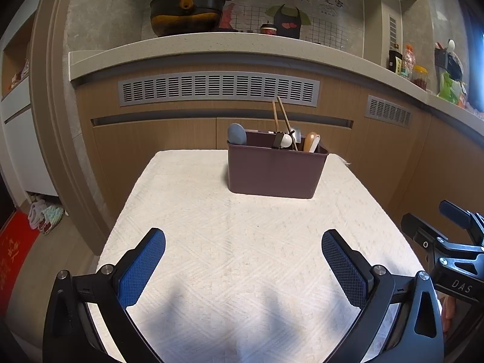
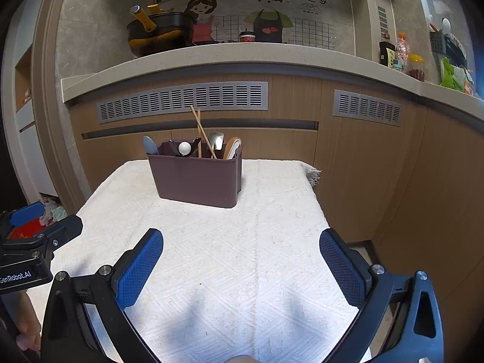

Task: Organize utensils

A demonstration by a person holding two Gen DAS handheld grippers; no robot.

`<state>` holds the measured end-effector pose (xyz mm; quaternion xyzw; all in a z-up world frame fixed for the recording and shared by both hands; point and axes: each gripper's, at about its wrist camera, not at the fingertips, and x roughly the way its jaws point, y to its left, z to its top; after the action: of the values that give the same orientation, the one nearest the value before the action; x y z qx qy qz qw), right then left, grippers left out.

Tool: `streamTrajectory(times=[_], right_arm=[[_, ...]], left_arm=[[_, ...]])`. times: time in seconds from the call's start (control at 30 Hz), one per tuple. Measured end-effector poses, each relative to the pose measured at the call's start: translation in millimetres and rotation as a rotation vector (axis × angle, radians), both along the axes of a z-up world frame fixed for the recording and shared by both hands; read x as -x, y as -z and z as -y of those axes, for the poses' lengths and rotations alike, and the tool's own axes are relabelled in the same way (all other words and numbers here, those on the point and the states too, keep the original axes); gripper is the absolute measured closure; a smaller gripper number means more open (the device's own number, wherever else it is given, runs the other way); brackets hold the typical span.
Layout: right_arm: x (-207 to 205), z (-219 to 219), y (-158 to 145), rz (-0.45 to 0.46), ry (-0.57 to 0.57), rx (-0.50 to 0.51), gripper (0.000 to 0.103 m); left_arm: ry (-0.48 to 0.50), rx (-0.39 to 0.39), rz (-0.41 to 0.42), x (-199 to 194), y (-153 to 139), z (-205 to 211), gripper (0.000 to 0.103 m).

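Note:
A dark purple utensil caddy (image 1: 276, 171) stands upright at the far side of a white cloth-covered table (image 1: 211, 242); it also shows in the right wrist view (image 2: 196, 178). Wooden chopsticks (image 1: 282, 121), a blue-grey spoon (image 1: 237, 134), a white round-headed utensil (image 1: 286, 141) and a tan spoon (image 1: 311, 142) stick out of it. In the right wrist view the chopsticks (image 2: 201, 130) and a metal spoon (image 2: 216, 142) show. My left gripper (image 1: 243, 243) is open and empty, well short of the caddy. My right gripper (image 2: 242, 245) is open and empty too.
Wooden kitchen cabinets with grey vents (image 1: 217, 87) stand just behind the table. The counter above holds a black pan (image 1: 186, 12) and jars (image 1: 419, 75). The table's right edge (image 2: 320, 208) drops to the floor. The other gripper shows at the left (image 2: 36, 242).

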<state>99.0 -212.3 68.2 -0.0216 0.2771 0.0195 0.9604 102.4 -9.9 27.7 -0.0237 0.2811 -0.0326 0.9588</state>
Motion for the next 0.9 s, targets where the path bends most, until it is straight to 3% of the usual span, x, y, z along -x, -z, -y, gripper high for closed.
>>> streamTrajectory(times=[0.9], right_arm=[[-1.6,2.8,0.6,-0.008,-0.007,-0.009,0.0]], left_arm=[[0.015,-0.02,-0.004,-0.9,1.1,1.7,0.0]])
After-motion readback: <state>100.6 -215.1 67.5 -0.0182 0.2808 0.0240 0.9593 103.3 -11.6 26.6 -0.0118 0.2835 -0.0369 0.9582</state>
